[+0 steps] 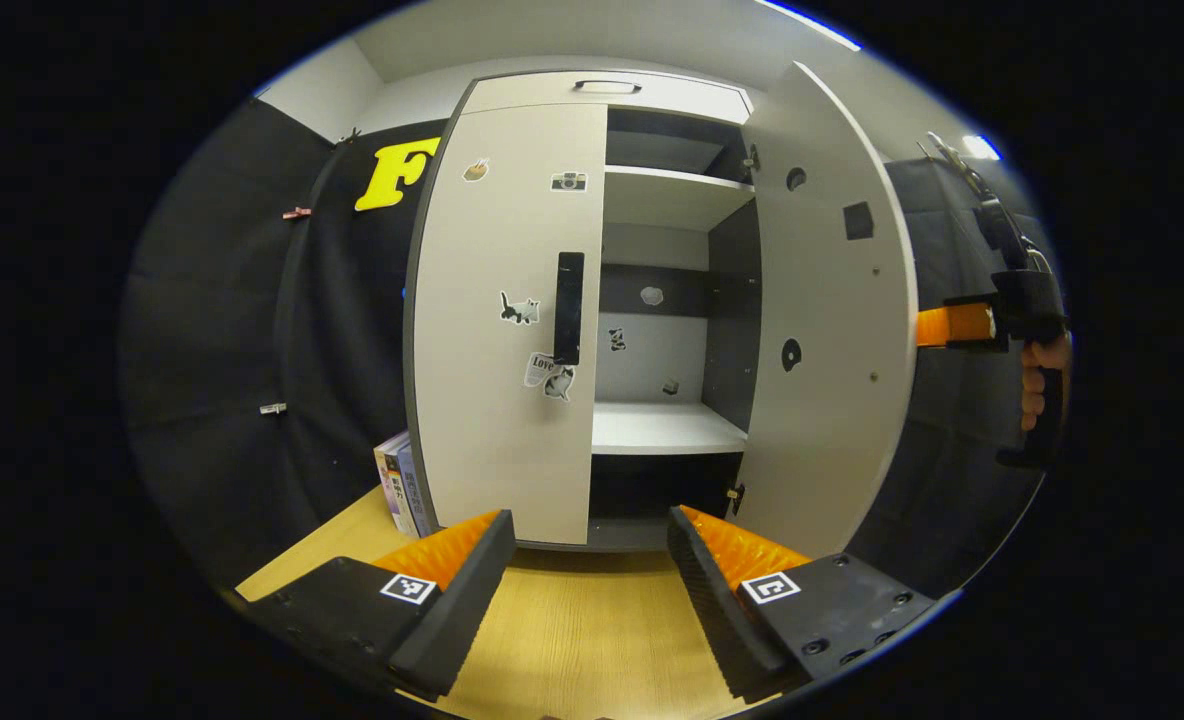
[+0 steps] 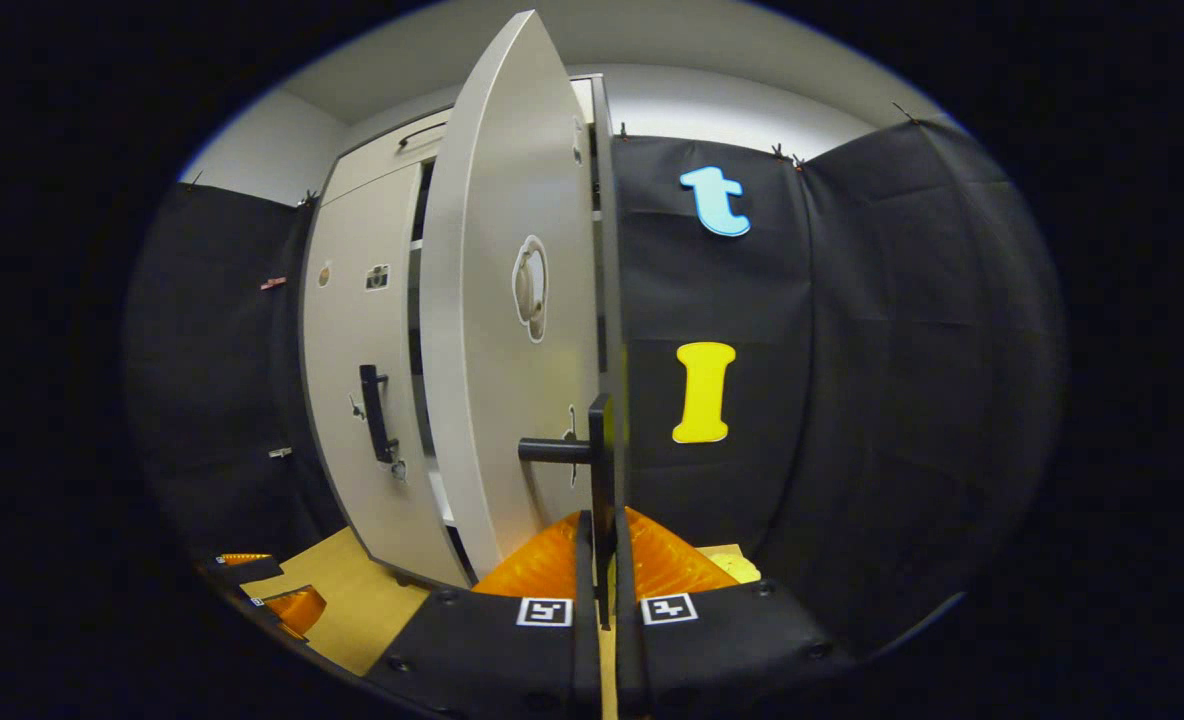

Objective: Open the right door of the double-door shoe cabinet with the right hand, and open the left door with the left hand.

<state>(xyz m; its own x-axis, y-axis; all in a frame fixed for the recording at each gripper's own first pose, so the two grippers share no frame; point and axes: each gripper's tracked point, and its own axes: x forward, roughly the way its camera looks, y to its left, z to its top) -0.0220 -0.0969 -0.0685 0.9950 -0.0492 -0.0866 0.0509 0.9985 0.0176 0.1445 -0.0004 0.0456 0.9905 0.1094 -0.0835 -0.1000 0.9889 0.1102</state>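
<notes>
A: Left gripper view: cabinet (image 1: 592,300) dead ahead on the wood floor (image 1: 572,640). Right door (image 1: 832,330) swung wide, shelves (image 1: 667,425) exposed. Left door (image 1: 507,330) flush shut, its handle (image 1: 569,307) untouched.

B: Left gripper (image 1: 592,570)?

A: Jaws spread wide, nothing between them. Low, well short of the left door and below its handle.

B: Right side?

A: Right gripper view: right gripper (image 2: 602,560) has its fingers pressed together on the right door's handle (image 2: 600,470), the bar running down between them. Door edge-on right in front of the camera. Same gripper shows far right in the left gripper view, a hand (image 1: 1037,385) holding it.

B: So half done.

A: Looks like it. Right door open, left door is the step remaining.

B: Risks?

A: Several. Left gripper has to rise and centre on a narrow vertical handle; come in off-line and one finger hits the door face or slides off the bar. Closing too shallow means it slips when pulling. Pull straight instead of along the hinge arc and the grip twists loose.

B: Anything near?

A: Box (image 1: 399,490) just beside the cabinet's left side. Left door swinging fully out could bump it, I think. Also, if the right gripper lets go carelessly the right door may drift back.
</notes>
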